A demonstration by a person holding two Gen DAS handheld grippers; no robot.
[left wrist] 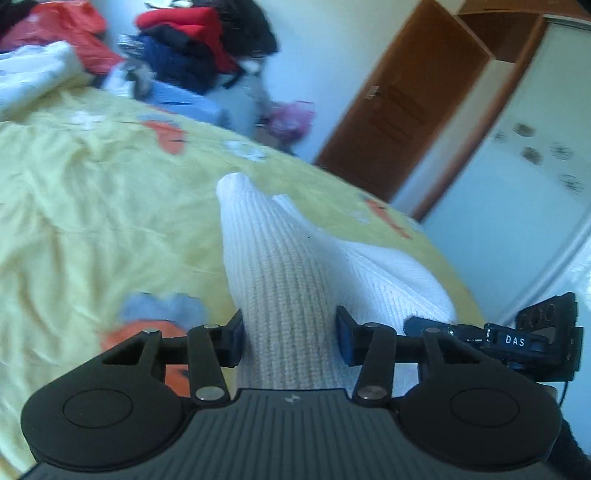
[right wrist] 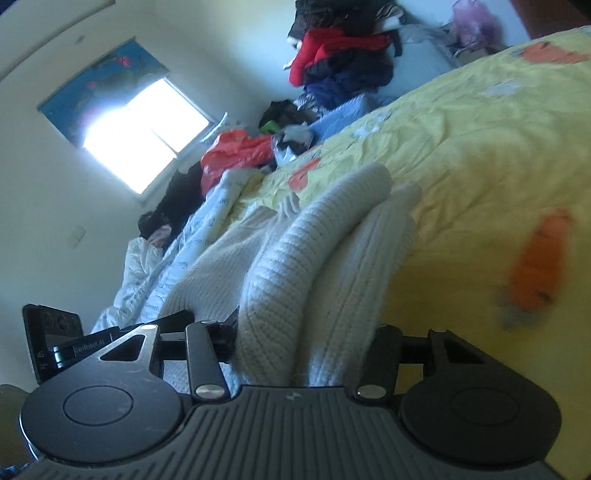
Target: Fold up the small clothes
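Observation:
A white ribbed knit garment lies bunched on the yellow patterned bed sheet. In the left wrist view it runs back between my left gripper's fingers, and both pads press on its sides. The right gripper's body shows at the right edge, close to the same garment. In the right wrist view, thick rolled folds of the garment fill the gap of my right gripper, squeezed between its fingers. There the left gripper's body sits at the left edge.
A heap of red, navy and dark clothes and a red bag lie at the bed's far side. A white quilt runs along the bed by the window. A brown door and a white wardrobe stand beyond the bed edge.

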